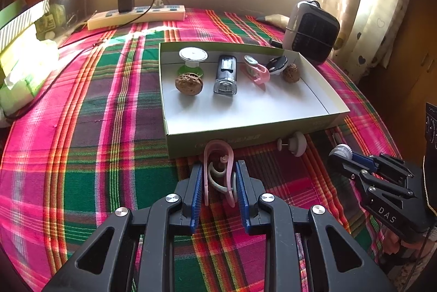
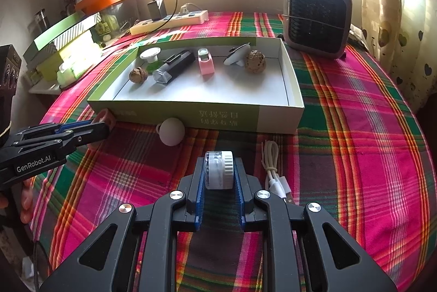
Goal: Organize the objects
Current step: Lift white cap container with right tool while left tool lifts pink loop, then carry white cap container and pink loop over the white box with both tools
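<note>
My left gripper (image 1: 219,177) is shut on a pink clip (image 1: 218,155), held just in front of the green and white box (image 1: 245,139). In the right wrist view the left gripper (image 2: 105,128) comes in from the left with the pink clip (image 2: 105,116) at its tip. My right gripper (image 2: 218,172) is shut on a small white and clear round cap-like thing (image 2: 219,169); seen from the left wrist, that same round thing (image 1: 341,151) sits at the tip of the right gripper (image 1: 342,155). The box holds two walnuts (image 1: 189,84), a black lamp (image 1: 225,73), a pink clipper (image 1: 256,71) and a green-based disc (image 1: 192,60).
A white knob (image 2: 171,131) lies on the plaid cloth against the box's front wall. A coiled white cable (image 2: 273,169) lies right of my right gripper. A small fan heater (image 2: 316,19) stands behind the box, a power strip (image 2: 169,21) at the back left.
</note>
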The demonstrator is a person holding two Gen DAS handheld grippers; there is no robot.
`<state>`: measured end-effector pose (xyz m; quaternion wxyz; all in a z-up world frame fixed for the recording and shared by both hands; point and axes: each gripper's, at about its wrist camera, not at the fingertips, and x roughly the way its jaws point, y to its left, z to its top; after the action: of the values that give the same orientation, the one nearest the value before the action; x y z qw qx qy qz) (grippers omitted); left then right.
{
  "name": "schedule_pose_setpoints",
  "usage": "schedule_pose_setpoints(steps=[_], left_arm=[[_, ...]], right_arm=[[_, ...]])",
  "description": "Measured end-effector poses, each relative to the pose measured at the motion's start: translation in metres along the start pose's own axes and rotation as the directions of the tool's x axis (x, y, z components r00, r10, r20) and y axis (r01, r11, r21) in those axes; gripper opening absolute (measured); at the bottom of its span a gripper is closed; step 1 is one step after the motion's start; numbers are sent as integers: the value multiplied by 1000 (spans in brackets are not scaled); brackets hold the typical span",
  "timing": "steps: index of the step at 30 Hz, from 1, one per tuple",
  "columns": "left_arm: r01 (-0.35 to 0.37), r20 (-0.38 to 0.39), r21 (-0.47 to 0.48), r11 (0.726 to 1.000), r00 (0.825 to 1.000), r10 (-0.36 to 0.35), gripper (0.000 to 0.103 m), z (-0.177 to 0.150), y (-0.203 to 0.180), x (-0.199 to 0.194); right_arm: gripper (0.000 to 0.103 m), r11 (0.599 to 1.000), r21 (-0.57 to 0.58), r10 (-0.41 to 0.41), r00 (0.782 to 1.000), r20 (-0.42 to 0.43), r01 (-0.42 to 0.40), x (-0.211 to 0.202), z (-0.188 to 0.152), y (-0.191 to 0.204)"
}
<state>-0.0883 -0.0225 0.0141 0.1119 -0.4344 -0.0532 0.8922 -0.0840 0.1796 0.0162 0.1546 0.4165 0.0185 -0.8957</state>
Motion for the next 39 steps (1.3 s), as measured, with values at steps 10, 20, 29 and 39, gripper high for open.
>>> schedule_pose_setpoints(steps=[10,20,29,39], left_arm=[[4,11,17,1000,1000,-4,21,-1,-2,-10],[19,46,26,999,999,-20,21,14,-2,-23],[1,52,20,1000,999,-2,22,31,2,-19],[-18,45,12,1000,999,18,21,51,9,-3]], right_arm=[[20,1000,-4,13,1000,20,-13,-6,2,3],[20,1000,-21,24,999,43,-23,-12,11,7],[20,999,-40,25,997,78,-22,-13,34,7],[20,995,-74,74,996,45,-70,16,67,12]])
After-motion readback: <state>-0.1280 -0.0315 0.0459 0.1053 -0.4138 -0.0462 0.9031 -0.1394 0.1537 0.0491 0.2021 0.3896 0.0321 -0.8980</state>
